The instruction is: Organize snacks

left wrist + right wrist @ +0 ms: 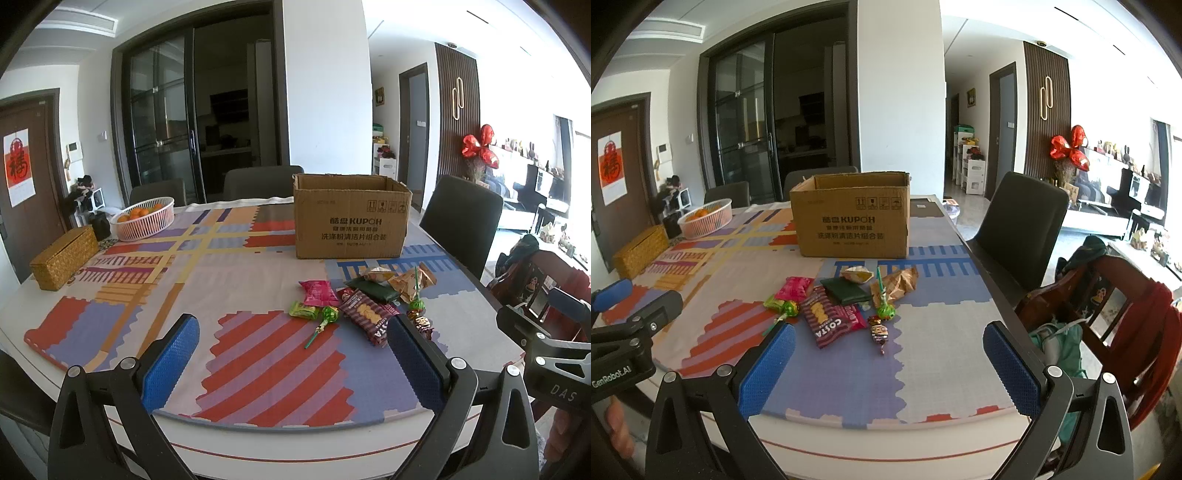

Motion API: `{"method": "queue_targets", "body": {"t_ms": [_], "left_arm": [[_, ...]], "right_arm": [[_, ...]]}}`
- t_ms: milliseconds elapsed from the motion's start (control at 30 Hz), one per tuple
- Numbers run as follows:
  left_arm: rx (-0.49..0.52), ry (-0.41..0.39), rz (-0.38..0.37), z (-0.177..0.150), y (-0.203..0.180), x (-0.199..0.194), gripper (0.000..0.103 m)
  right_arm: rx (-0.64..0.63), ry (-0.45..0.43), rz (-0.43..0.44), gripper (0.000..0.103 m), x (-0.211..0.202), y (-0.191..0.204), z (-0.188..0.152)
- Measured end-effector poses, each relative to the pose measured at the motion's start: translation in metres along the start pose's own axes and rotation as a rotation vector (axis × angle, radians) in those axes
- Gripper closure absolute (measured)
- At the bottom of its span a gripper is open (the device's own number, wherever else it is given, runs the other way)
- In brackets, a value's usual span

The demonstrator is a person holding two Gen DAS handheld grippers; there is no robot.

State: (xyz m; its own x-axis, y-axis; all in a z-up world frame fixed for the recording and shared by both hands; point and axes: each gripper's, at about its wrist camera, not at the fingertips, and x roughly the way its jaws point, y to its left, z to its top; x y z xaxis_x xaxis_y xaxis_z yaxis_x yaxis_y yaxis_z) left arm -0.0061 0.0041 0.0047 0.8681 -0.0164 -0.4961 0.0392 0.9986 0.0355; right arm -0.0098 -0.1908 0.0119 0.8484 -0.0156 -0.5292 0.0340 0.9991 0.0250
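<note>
A pile of snacks lies on the patterned mat: a pink packet (318,292) (795,288), a maroon biscuit pack (366,316) (829,318), a dark green pack (373,289) (846,290), green lollipops (328,316) (885,310), a small wrapped candy (878,333) and tan wrappers (410,282) (899,282). An open cardboard box (351,218) (851,221) stands behind them. My left gripper (291,334) is open and empty, near the table's front edge, left of the pile. My right gripper (888,341) is open and empty, in front of the pile.
A pink basket of oranges (144,218) (706,218) and a woven box (64,257) (641,251) sit at the far left. Dark chairs (461,221) (1021,225) ring the table. A wooden chair with clothes (1108,314) stands at the right.
</note>
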Motion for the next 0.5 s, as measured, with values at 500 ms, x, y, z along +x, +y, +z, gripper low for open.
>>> {"method": "queue_targets", "body": {"t_ms": [500], "left_arm": [[0.0, 0.0, 0.001, 0.0007, -0.0002, -0.0005, 0.0]], "right_arm": [[-0.002, -0.001, 0.0, 0.0, -0.0022, 0.0004, 0.0001]]}}
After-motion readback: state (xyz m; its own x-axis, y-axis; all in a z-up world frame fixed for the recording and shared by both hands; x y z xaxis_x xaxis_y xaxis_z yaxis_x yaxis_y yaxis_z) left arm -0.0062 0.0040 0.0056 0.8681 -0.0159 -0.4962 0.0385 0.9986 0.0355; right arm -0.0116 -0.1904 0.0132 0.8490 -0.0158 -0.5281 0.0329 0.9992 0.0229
